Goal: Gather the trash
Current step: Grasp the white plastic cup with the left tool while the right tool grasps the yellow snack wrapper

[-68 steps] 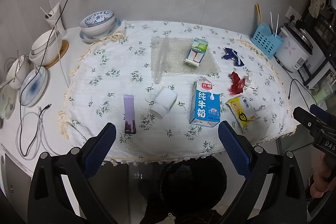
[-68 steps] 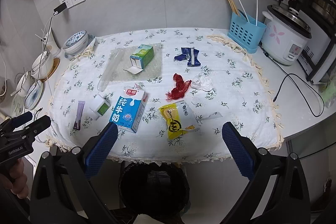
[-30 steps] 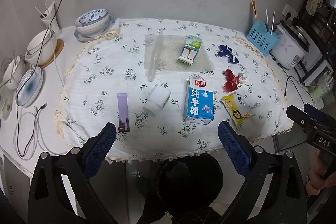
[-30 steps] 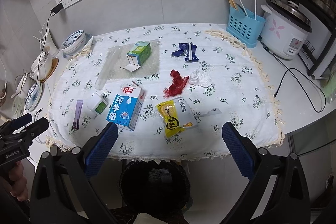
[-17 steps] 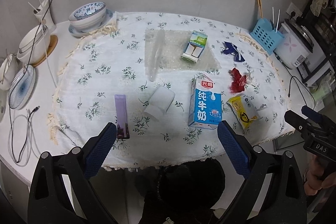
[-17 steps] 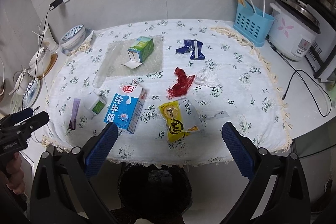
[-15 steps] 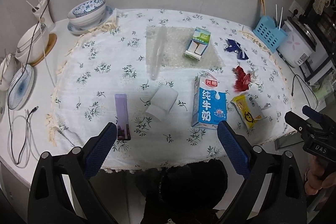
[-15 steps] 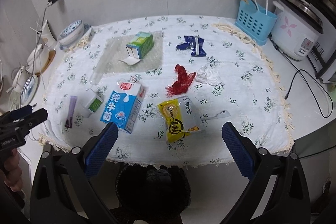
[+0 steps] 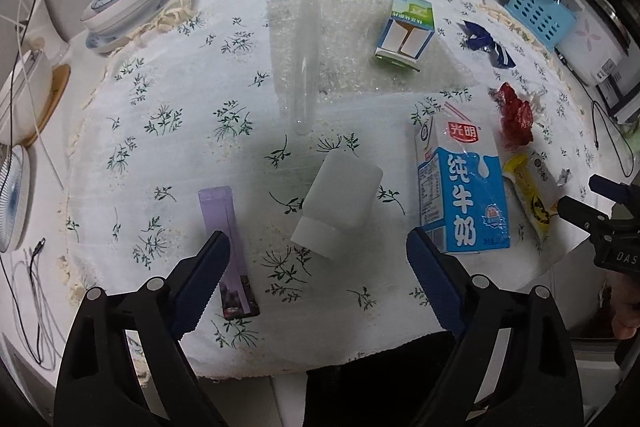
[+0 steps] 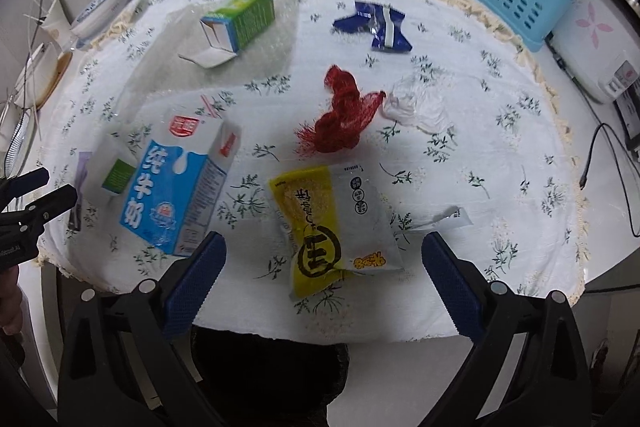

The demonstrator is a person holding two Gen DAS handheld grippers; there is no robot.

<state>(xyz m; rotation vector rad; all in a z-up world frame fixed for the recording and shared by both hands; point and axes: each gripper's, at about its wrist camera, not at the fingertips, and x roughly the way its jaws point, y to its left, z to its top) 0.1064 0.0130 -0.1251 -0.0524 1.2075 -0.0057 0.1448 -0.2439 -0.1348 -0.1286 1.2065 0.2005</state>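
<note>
Below your left gripper (image 9: 316, 259), fingers apart and just been closing, a white bottle (image 9: 340, 201) lies untouched on the tabletop (image 9: 180, 115); your right gripper (image 10: 320, 263), fingers apart, hovers over a yellow packet (image 10: 320, 227).

Milk carton (image 9: 464, 195) right of bottle (image 9: 340, 199); sachet (image 9: 228, 247) left; all on tablecloth (image 9: 168, 75).
</note>
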